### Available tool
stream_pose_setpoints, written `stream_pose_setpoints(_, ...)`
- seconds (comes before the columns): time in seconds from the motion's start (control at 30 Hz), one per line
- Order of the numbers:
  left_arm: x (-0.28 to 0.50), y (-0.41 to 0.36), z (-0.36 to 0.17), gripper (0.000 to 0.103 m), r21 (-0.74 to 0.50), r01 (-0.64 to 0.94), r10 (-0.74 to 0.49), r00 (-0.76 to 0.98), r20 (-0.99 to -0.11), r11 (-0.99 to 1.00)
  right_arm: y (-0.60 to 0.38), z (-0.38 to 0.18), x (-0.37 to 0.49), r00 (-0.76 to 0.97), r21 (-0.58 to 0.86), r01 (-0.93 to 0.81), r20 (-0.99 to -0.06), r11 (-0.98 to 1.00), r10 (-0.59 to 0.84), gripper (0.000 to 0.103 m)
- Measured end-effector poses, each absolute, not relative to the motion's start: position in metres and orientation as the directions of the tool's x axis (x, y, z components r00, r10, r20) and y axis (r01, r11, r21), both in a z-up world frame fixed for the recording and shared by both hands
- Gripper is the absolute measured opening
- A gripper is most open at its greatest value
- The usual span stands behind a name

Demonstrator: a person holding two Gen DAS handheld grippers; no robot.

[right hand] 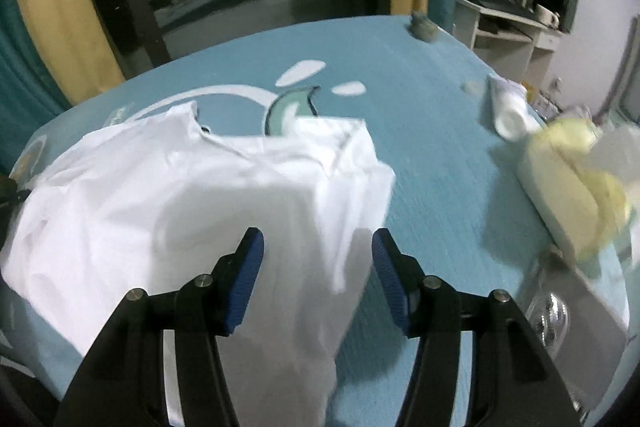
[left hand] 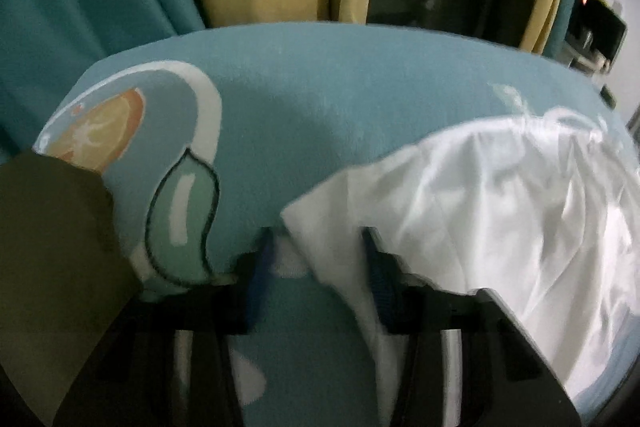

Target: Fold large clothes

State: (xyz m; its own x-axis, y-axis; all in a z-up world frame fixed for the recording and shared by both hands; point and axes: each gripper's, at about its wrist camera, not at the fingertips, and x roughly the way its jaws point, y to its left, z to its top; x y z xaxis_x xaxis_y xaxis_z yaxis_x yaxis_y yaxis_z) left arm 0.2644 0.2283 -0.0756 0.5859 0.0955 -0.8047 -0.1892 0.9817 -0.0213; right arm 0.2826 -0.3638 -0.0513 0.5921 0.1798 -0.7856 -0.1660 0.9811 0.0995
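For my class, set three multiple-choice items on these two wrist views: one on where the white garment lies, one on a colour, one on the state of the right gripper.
1. Where does the white garment lie?
A. On the teal bedspread
B. On a wooden floor
C. Hung on the curtain

2. What colour are the pads on the right gripper's fingers?
A. Red
B. Blue
C. Yellow

3. How does the right gripper stand?
A. Shut on the garment
B. Shut on nothing
C. Open, above the garment

Key:
1 A, the cloth is spread over the printed teal cover.
2 B, both finger pads show ribbed blue.
3 C, a wide gap shows between the fingers, with white cloth below.
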Motion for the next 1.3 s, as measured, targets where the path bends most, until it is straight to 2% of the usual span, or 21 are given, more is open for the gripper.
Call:
stream_pose_setpoints(0.03, 0.265, 0.232, -0.075, 0.005, -0.035, -0.189, 0.086, 0.594, -0.8, 0.981, -0.368, -0.051, 0.28, 0.592, 0.104, -0.161, -0.786, 0.982, 0.18, 0.056)
stream_pose_setpoints(0.2, 0.26, 0.25, -0.063, 0.004, -0.025, -0.278, 0.168, 0.65, -0.742, 0.96, -0.371, -0.053, 0.263, 0.581, 0.132, -0.178, -0.786, 0.975, 0.212, 0.056)
stream_pose_setpoints(0.3, 0.254, 0.258, -0.057, 0.004, -0.104, -0.311, 0.134, 0.655, -0.744, 0.945, -0.371, -0.06, 0.253, 0.573, 0.115, -0.184, -0.795, 0.976, 0.202, 0.056)
stream_pose_setpoints(0.4, 0.249, 0.237, -0.051, 0.005, -0.072, -0.265, 0.116, 0.631, -0.767, 0.962, -0.374, -0.061, 0.254, 0.581, 0.128, -0.176, -0.787, 0.976, 0.208, 0.056)
stream_pose_setpoints(0.57, 0.228, 0.217, -0.042, 0.031, -0.024, -0.26, 0.147, 0.615, -0.775, 0.965, -0.379, -0.047, 0.282, 0.638, 0.062, -0.178, -0.753, 0.982, 0.163, 0.056)
stream_pose_setpoints(0.73, 0.21, 0.212, -0.047, 0.033, -0.054, -0.263, 0.117, 0.594, -0.796, 0.963, -0.388, -0.047, 0.332, 0.648, 0.061, -0.169, -0.745, 0.984, 0.158, 0.056)
stream_pose_setpoints(0.77, 0.206, 0.208, -0.05, 0.033, -0.058, -0.259, 0.109, 0.587, -0.803, 0.964, -0.388, -0.05, 0.34, 0.641, 0.052, -0.172, -0.752, 0.984, 0.152, 0.054)
stream_pose_setpoints(0.8, 0.202, 0.204, -0.053, 0.033, -0.062, -0.255, 0.102, 0.581, -0.808, 0.965, -0.387, -0.055, 0.348, 0.629, 0.039, -0.177, -0.764, 0.983, 0.144, 0.04)
stream_pose_setpoints(0.87, 0.196, 0.198, -0.057, 0.033, -0.07, -0.253, 0.09, 0.57, -0.817, 0.965, -0.384, -0.066, 0.36, 0.599, 0.019, -0.183, -0.79, 0.983, 0.127, 0.022)
stream_pose_setpoints(0.93, 0.188, 0.192, -0.063, 0.033, -0.097, -0.255, 0.068, 0.567, -0.821, 0.962, -0.383, -0.067, 0.362, 0.615, -0.01, -0.191, -0.78, 0.982, 0.112, 0.017)
stream_pose_setpoints(0.97, 0.184, 0.19, -0.068, 0.033, -0.137, -0.252, 0.033, 0.57, -0.821, 0.958, -0.384, -0.066, 0.363, 0.628, -0.034, -0.18, -0.773, 0.983, 0.088, 0.007)
stream_pose_setpoints(1.13, 0.174, 0.181, -0.073, 0.033, -0.138, -0.275, 0.051, 0.583, -0.811, 0.951, -0.39, -0.062, 0.359, 0.643, -0.065, -0.134, -0.765, 0.989, 0.037, 0.005)
stream_pose_setpoints(1.3, 0.171, 0.179, -0.07, 0.033, -0.131, -0.264, 0.045, 0.571, -0.819, 0.956, -0.393, -0.038, 0.336, 0.659, -0.033, -0.143, -0.749, 0.989, 0.07, 0.01)
